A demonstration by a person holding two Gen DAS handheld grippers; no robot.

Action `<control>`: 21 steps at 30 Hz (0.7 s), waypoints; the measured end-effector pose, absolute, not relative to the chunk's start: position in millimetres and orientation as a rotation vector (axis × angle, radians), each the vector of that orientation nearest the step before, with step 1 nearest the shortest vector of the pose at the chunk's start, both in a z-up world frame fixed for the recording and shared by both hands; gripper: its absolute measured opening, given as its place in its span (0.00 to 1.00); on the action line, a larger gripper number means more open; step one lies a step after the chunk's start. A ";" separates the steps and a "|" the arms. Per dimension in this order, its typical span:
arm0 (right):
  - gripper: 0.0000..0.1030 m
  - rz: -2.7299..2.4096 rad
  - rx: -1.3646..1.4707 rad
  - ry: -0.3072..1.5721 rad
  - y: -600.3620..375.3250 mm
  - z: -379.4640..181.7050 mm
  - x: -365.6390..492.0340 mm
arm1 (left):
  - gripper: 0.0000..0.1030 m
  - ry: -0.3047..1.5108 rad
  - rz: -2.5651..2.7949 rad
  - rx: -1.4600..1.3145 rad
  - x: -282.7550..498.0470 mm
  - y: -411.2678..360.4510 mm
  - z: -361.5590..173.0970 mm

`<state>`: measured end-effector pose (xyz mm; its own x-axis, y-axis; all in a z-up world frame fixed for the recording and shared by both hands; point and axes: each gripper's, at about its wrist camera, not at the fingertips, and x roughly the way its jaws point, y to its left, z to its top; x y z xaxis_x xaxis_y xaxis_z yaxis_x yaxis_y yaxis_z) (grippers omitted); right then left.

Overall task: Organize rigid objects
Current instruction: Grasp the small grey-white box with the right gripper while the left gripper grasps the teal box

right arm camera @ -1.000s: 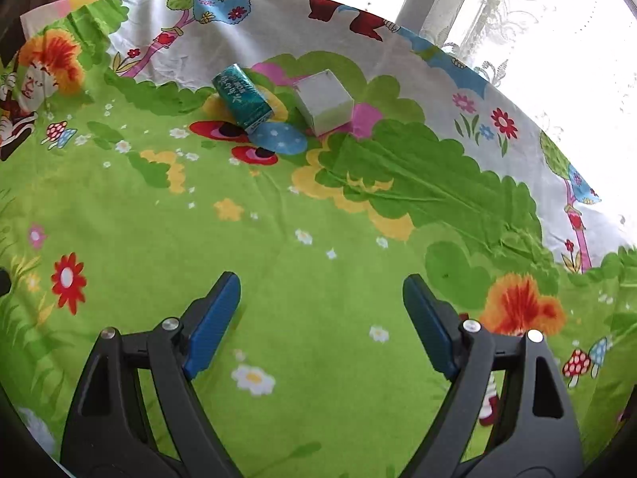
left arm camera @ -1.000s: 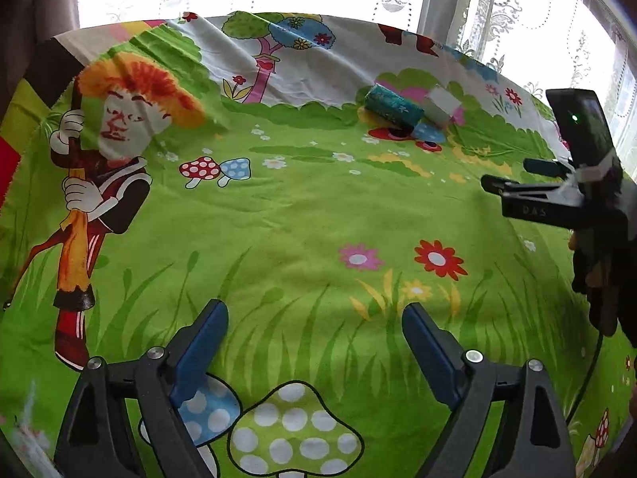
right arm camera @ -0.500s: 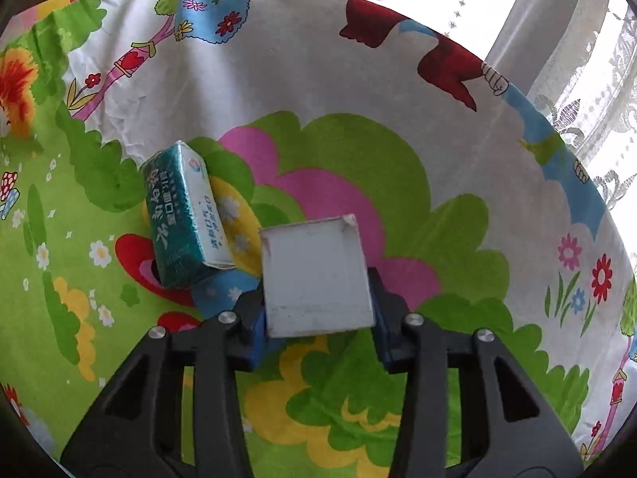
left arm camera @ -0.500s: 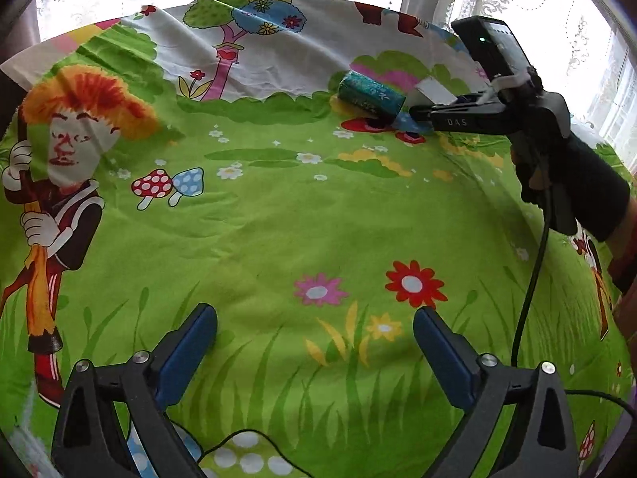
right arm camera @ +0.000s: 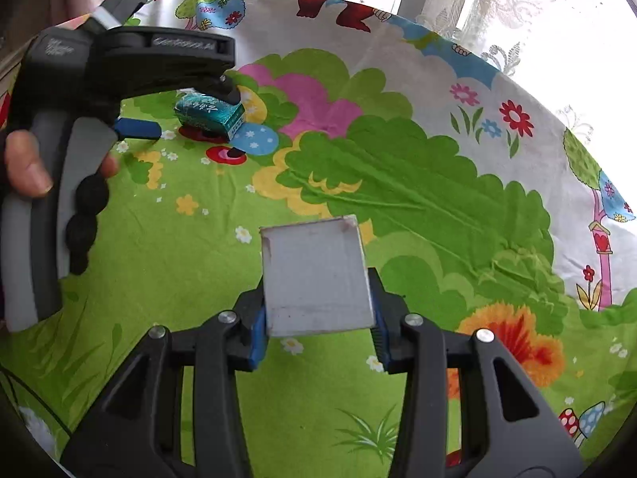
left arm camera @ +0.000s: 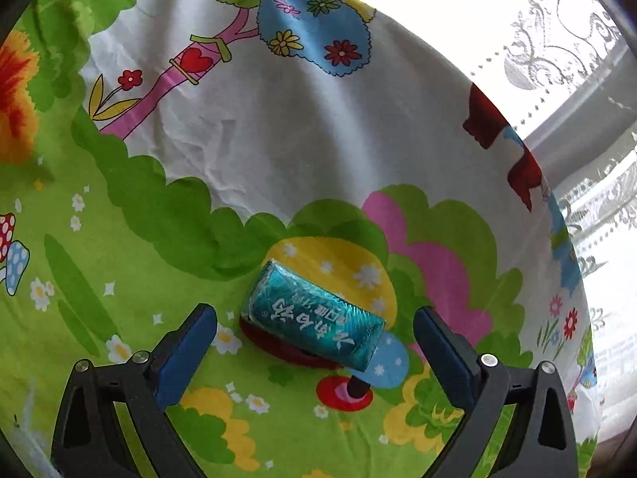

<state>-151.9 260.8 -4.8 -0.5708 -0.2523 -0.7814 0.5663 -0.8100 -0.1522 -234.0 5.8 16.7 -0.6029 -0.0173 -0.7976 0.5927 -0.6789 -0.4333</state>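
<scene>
Teal packet (left arm camera: 314, 320) lies between the wide-open left gripper (left arm camera: 314, 338), awaiting a squeeze, while the right gripper (right arm camera: 316, 320) clamps a white box (right arm camera: 316, 275) at 6 o'clock.

A bright cartoon-printed cloth (left arm camera: 278, 151) covers the surface, with daylit lace curtains (left arm camera: 557, 51) behind.

A teal foil-wrapped pack (left arm camera: 314, 320) with white lettering lies flat on its side on the cartoon-print cloth, toward the far edge. A plain white box (right arm camera: 316, 277) is held tilted above the cloth, nearer the middle.
</scene>
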 end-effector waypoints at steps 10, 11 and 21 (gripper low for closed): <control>0.45 -2.355 1.113 0.396 274.2 -10.4 -135.9 | 0.75 0.259 -2.698 1.636 -228.3 42.5 11.2; 0.45 -2.352 1.106 0.388 275.7 -8.9 -131.4 | 0.75 0.135 -2.727 1.677 -213.7 42.3 10.7; 0.45 -2.312 1.119 0.372 262.9 -11.2 -101.0 | 0.82 0.289 -2.650 1.668 -142.7 6.2 7.5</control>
